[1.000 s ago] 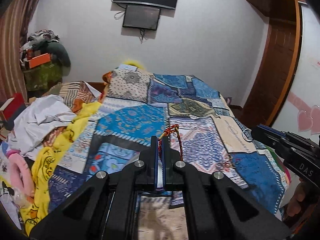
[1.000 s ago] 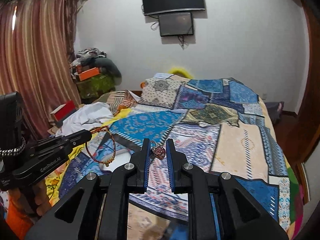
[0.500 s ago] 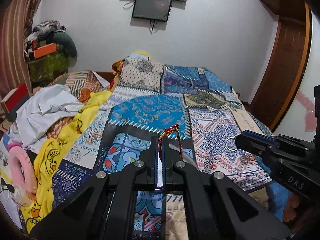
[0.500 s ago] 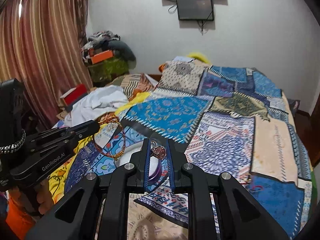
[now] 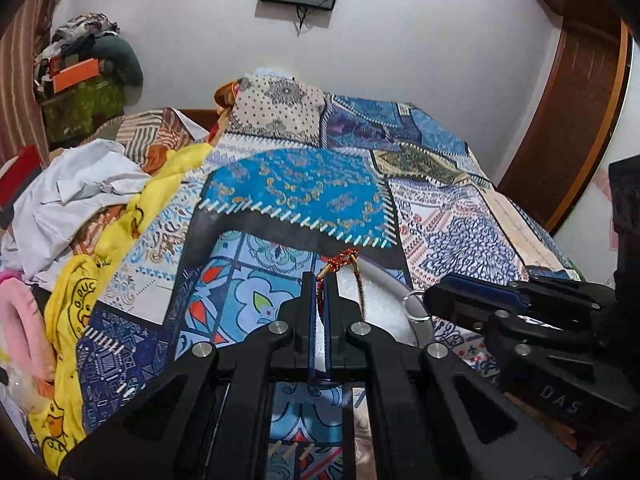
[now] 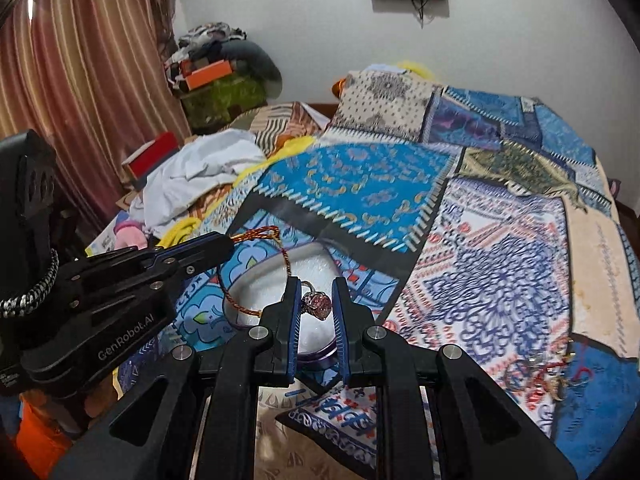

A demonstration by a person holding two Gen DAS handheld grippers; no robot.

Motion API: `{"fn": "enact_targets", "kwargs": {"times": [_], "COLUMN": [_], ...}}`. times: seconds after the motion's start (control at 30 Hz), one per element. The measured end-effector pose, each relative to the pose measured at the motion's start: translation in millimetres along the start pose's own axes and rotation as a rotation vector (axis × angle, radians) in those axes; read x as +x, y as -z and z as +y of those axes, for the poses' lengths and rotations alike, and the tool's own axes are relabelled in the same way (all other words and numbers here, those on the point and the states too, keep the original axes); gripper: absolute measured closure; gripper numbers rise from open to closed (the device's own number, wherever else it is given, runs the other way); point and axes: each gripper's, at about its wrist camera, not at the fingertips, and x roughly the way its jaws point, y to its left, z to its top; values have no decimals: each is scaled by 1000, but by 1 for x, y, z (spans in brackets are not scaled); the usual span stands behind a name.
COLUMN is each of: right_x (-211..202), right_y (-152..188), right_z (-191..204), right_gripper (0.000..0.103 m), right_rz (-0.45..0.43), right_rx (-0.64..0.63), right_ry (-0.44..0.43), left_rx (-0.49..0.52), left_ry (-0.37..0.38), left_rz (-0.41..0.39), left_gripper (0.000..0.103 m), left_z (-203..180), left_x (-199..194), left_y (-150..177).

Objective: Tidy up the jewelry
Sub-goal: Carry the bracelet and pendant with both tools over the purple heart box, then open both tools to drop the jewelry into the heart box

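The left gripper [image 5: 320,280] pinches a red-gold thread bracelet [image 6: 256,276]; the right gripper [image 6: 316,300] clamps a pinkish-stoned ring [image 6: 318,305], seemingly over a white-lined dish [image 6: 276,280].

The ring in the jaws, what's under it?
Under the ring sits a round white dish on the patchwork bedspread. The jaws hide the dish's near edge, so anything lying there can't be seen.

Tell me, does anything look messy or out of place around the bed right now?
Yes. A small tangle of jewelry lies loose on the patchwork bedspread, apart from the white tray. Crumpled clothes are heaped along the bed's left side.
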Motion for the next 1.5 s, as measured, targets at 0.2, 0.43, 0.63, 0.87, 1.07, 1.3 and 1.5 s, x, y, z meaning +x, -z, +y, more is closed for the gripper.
{"fn": "enact_targets", "kwargs": {"times": [0.2,0.43,0.63,0.87,1.07,1.3,1.5], "right_x": [17,23,29,18,-12,-53,-80], "right_y": [3,4,2,0,-4,-4,1], "right_z": [0,5,0,-5,-9,-22,-41], "right_gripper": [89,89,89,87,86,61,59], "right_rz": [42,55,89,88,27,-69,-118], "right_rx": [12,0,27,51,54,67,77], "right_ry": [-7,5,0,-1,33,113,193], "left_rx": [5,53,71,62,72,78,71], "left_ry": [14,19,-9,-39,-55,-51,-39], "left_rz": [25,26,56,37,3,-40,-53], "left_gripper": [102,102,95,69,61,48,43], "left_z": [4,-2,-4,-5,-15,-34,-52], "left_x": [11,10,11,-5,-26,-49,-57], "left_y": [4,6,8,5,-2,-8,-10]}}
